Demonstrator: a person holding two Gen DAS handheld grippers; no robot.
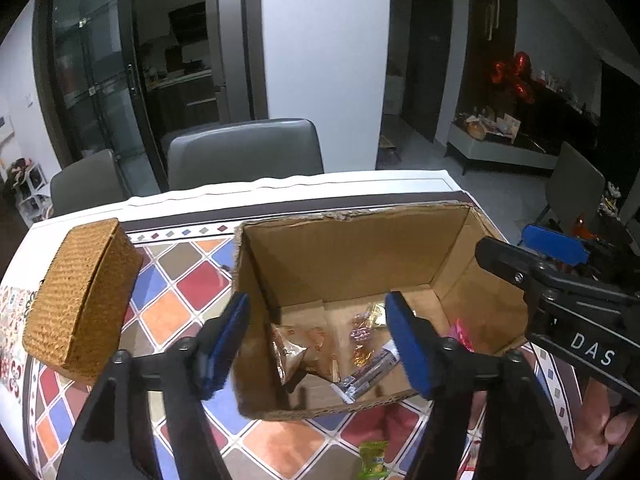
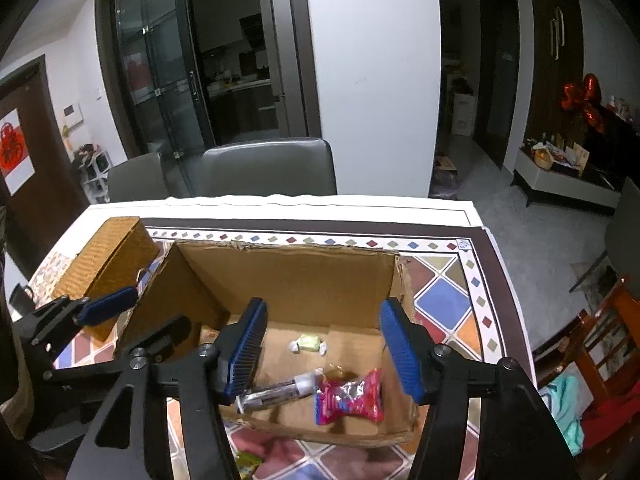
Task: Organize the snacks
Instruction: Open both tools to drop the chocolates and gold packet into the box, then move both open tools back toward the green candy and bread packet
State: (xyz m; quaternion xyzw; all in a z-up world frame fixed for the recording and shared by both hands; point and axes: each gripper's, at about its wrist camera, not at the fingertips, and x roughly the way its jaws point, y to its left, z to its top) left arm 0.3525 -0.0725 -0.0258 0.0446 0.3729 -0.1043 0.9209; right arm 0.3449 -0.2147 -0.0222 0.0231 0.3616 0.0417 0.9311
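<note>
An open cardboard box (image 1: 340,256) (image 2: 288,276) stands on the patterned tablecloth. In the left wrist view a gold packet (image 1: 288,354), a silver stick pack (image 1: 368,372) and a gold-pink candy (image 1: 360,336) lie inside it. The right wrist view shows a pink packet (image 2: 350,398), the silver stick pack (image 2: 276,392) and a pale green candy (image 2: 308,344) on the box floor. My left gripper (image 1: 318,344) hangs open over the box's near left corner, gripping nothing. Over the near right part of the box, my right gripper (image 2: 323,350) is also open and empty, above the pink packet.
A woven wicker box (image 1: 80,300) (image 2: 108,264) sits left of the cardboard box. A green snack (image 1: 374,456) (image 2: 248,464) lies on the cloth in front of the box. Grey chairs (image 1: 244,152) stand behind the table. A hand (image 1: 600,432) holds the right tool.
</note>
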